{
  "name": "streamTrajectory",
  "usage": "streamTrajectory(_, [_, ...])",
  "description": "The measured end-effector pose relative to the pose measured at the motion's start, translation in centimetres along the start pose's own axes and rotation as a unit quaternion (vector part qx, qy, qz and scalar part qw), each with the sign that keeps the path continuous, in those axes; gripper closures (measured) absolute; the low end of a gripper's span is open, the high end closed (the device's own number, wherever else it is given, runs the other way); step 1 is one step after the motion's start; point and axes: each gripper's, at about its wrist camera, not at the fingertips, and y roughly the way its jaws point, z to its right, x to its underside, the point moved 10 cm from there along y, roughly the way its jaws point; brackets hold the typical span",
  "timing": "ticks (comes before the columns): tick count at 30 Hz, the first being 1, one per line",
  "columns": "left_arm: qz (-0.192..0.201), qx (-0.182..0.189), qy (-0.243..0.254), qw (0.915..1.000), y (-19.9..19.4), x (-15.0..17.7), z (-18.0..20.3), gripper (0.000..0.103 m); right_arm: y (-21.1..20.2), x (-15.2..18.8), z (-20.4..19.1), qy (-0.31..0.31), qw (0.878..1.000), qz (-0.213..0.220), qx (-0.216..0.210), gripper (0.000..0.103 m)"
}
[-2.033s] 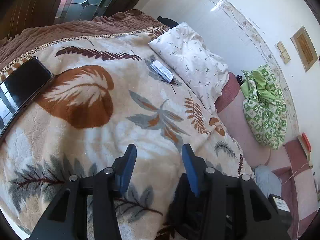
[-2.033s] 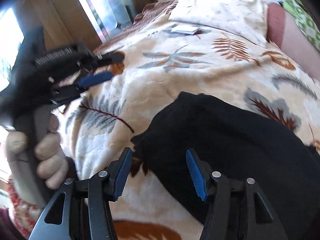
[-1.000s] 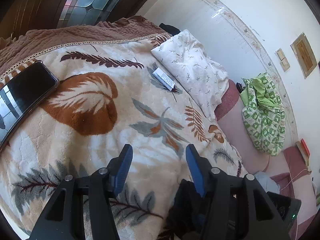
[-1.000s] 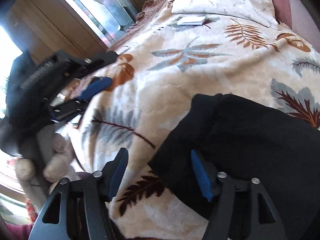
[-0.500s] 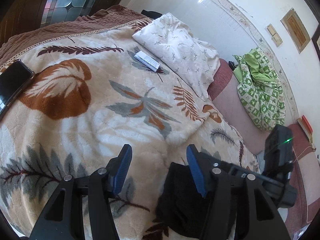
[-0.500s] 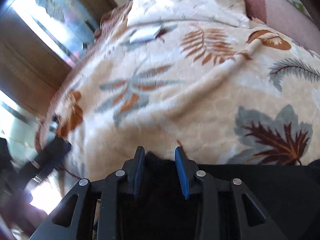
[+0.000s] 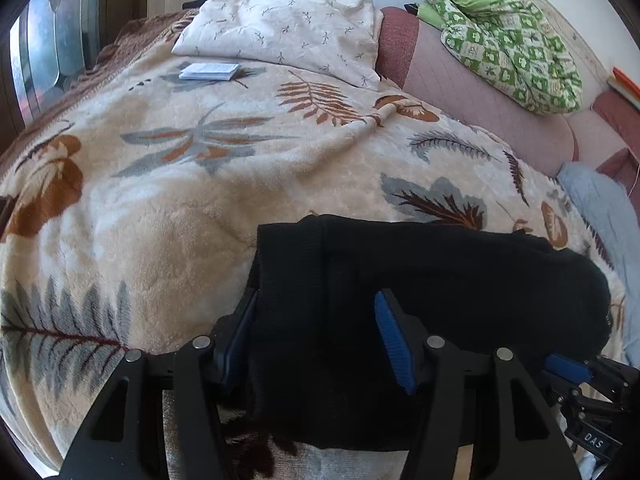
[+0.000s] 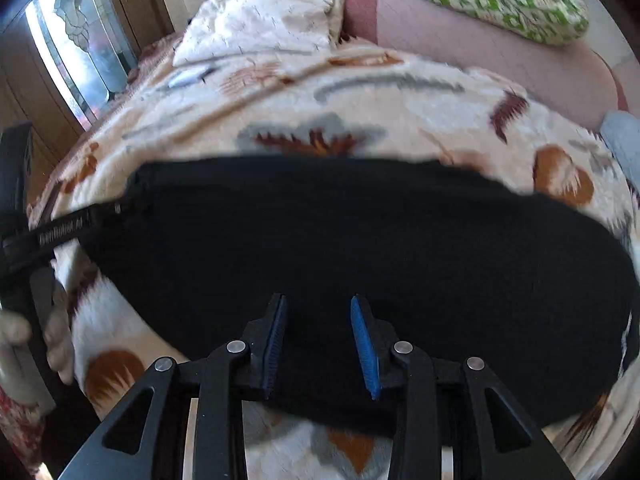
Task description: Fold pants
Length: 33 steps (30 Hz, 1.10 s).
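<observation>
The black pants (image 7: pixel 460 280) lie in a wide band across the leaf-patterned blanket (image 7: pixel 160 220), and they fill the middle of the right wrist view (image 8: pixel 360 232). My left gripper (image 7: pixel 316 336) is open and straddles the left end of the pants, with fabric under and between its blue pads. My right gripper (image 8: pixel 320 344) sits at the pants' near edge. Its jaws are narrowed and black fabric fills the gap, so it looks shut on the pants. One of its blue pads (image 7: pixel 566 368) shows at the lower right in the left wrist view. A hand (image 8: pixel 56 336) holds the left tool.
A white patterned pillow (image 7: pixel 288 28) and a small booklet (image 7: pixel 210 71) lie at the far end of the blanket. A green checked quilt (image 7: pixel 512 52) rests on pink cushions (image 7: pixel 460 76) at the right, with a pale blue cloth (image 7: pixel 600 208) below them. A window (image 7: pixel 52 48) is at the left.
Both grippers have swung across onto the pants. The right jaws went from wide to narrow around black fabric. The left gripper moved off bare blanket to straddle the pants' left end and rolled level.
</observation>
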Motion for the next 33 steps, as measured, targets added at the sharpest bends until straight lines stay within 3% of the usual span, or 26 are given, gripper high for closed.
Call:
streamTrajectory(2, [0.003, -0.009, 0.007, 0.9999, 0.1, 0.1, -0.1, 0.045, -1.1, 1.7, 0.8, 0.005, 1.0, 0.018, -0.013, 0.065])
streamTrajectory(5, [0.008, -0.019, 0.03, 0.9993, 0.3, 0.1, 0.4, 0.034, -2.9, 3.2, 2.0, 0.004, 0.999, 0.031, -0.031, 0.065])
streamTrajectory(8, [0.013, -0.043, 0.064, 0.997, 0.6, 0.3, 1.1, 0.028, -3.5, 4.6, 3.7, 0.016, 0.999, 0.004, -0.029, 0.062])
streamTrajectory(9, [0.014, -0.049, 0.07, 0.9962, 0.6, 0.5, 1.3, 0.027, -4.0, 4.4, 4.0, 0.027, 0.998, 0.006, -0.048, 0.063])
streamTrajectory(10, [0.015, -0.054, 0.075, 0.9957, 0.7, 0.5, 1.4, 0.027, -4.6, 3.8, 4.5, 0.036, 0.998, 0.011, -0.059, 0.063])
streamTrajectory(13, [0.015, -0.055, 0.075, 0.9956, 0.8, 0.5, 1.4, 0.026, -6.4, -0.8, 6.5, 0.028, 0.998, 0.052, -0.013, 0.058])
streamTrajectory(16, [0.015, -0.053, 0.075, 0.9957, 0.8, 0.6, 1.4, 0.026, -6.2, -6.2, 7.8, 0.018, 0.997, 0.07, -0.002, 0.058])
streamTrajectory(22, [0.013, -0.053, 0.078, 0.9955, 1.0, 0.6, 1.5, 0.023, 0.7, -13.0, 8.4, 0.003, 1.0, -0.003, 0.029, 0.059])
streamTrajectory(26, [0.011, -0.053, 0.081, 0.9953, 1.1, 0.6, 1.7, 0.022, 4.6, -12.5, 8.4, 0.011, 0.997, -0.071, 0.03, 0.059])
streamTrajectory(29, [0.009, -0.056, 0.083, 0.9949, 1.1, 0.6, 1.7, 0.021, 6.4, -11.8, 8.8, -0.002, 0.993, -0.109, 0.053, 0.068])
streamTrajectory(31, [0.008, -0.06, 0.086, 0.9945, 1.2, 0.6, 1.7, 0.021, 6.2, -12.1, 9.3, -0.005, 0.991, -0.114, 0.064, 0.09])
streamTrajectory(33, [0.007, -0.064, 0.088, 0.9941, 1.3, 0.6, 1.7, 0.02, 6.0, -12.8, 9.9, -0.012, 0.99, -0.114, 0.087, 0.097])
